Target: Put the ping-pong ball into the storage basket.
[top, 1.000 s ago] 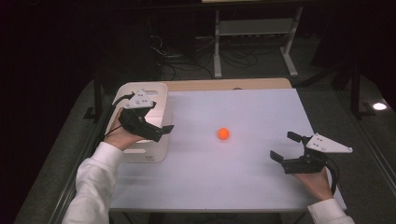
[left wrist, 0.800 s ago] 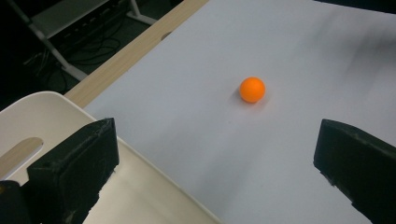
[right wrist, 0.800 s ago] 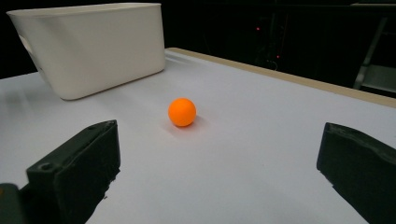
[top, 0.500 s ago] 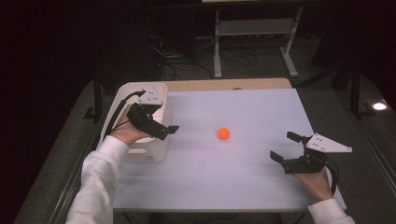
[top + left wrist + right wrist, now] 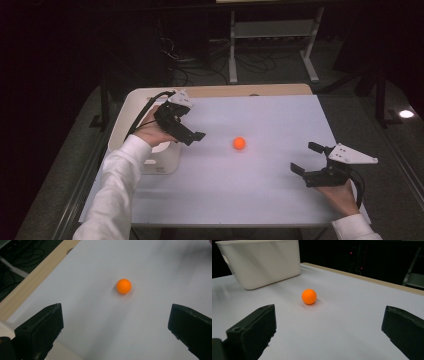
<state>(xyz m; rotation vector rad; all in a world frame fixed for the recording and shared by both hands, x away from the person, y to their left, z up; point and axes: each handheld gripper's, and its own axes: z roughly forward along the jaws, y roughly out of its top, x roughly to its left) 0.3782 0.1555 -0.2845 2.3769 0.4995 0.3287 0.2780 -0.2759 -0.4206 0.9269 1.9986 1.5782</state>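
Hovering above the near edge of the white bin (image 5: 131,116), the left gripper (image 5: 186,131) points its wide-open, empty fingers toward the single orange ball (image 5: 239,143), which lies alone mid-worktop (image 5: 270,200), well apart from both tools. The right gripper (image 5: 306,159) rests low near the right edge, fingers equally spread and empty. The likely step is a pickup — best done by straddling the ball squarely and closing gently, since it could roll. Count: one ball, one bin, two grippers.
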